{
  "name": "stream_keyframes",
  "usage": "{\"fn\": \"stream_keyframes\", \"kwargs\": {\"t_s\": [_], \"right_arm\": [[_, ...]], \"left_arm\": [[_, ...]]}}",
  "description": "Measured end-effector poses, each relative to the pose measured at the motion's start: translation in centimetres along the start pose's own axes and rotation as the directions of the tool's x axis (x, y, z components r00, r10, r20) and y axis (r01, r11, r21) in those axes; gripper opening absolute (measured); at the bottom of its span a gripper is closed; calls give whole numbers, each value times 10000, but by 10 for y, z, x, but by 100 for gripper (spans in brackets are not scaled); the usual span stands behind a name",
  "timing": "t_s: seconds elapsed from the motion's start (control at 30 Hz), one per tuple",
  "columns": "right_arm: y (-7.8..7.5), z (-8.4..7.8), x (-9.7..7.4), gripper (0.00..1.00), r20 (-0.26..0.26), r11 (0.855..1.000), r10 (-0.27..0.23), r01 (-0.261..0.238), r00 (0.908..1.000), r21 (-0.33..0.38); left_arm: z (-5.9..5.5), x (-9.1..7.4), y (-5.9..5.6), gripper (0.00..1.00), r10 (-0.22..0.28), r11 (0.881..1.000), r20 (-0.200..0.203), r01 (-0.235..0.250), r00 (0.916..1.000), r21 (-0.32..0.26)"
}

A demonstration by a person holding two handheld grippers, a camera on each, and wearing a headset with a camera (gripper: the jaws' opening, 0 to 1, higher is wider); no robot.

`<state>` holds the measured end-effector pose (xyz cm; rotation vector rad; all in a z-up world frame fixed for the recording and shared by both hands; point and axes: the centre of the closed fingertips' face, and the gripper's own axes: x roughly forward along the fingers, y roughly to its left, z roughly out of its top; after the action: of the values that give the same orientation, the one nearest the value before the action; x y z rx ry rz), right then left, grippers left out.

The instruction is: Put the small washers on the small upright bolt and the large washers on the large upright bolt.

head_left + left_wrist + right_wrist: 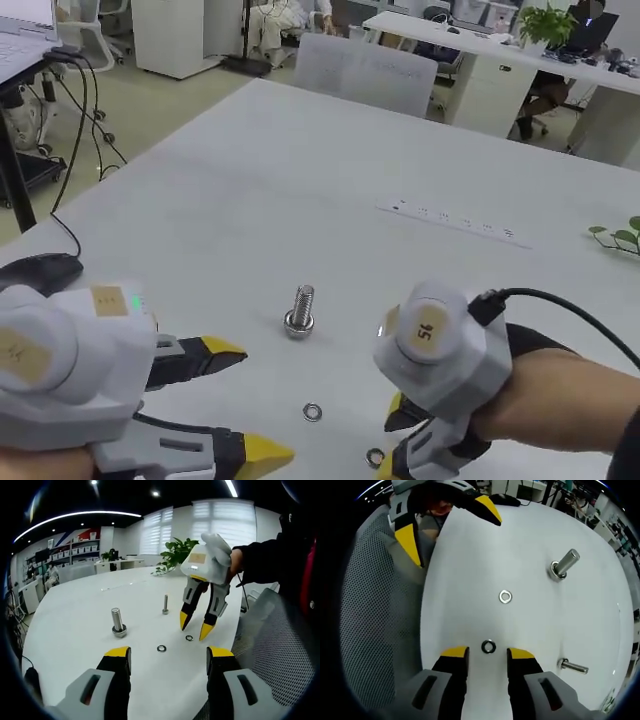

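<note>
Washer [488, 646] between tips of parted right tongs [488, 654], second washer [505, 596] at 12 o'clock, large bolt [564, 564] at 2 o'clock, left tongs [169, 654] apart

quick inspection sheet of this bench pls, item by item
surface: white table
job's things: large bolt and small bolt upright; middle washer and edge washer loose
clutter: mouse, power strip
grippers: left gripper open; right gripper open, jaws either side of the edge washer
cables: mouse cable; black cable on the right gripper
surroundings: office desks, mesh chair, potted plant
</note>
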<state>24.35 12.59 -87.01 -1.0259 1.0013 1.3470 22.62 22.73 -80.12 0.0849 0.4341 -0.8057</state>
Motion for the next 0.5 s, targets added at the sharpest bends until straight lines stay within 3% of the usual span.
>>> {"fn": "stream_keyframes", "kwargs": {"t_s": [0.5], "right_arm": [[3,-2,7,29,-194,9997,232,-230,9995,108]], "left_arm": [[0,-1,-1,60,-6,10000,30,6,10000,-39]]}}
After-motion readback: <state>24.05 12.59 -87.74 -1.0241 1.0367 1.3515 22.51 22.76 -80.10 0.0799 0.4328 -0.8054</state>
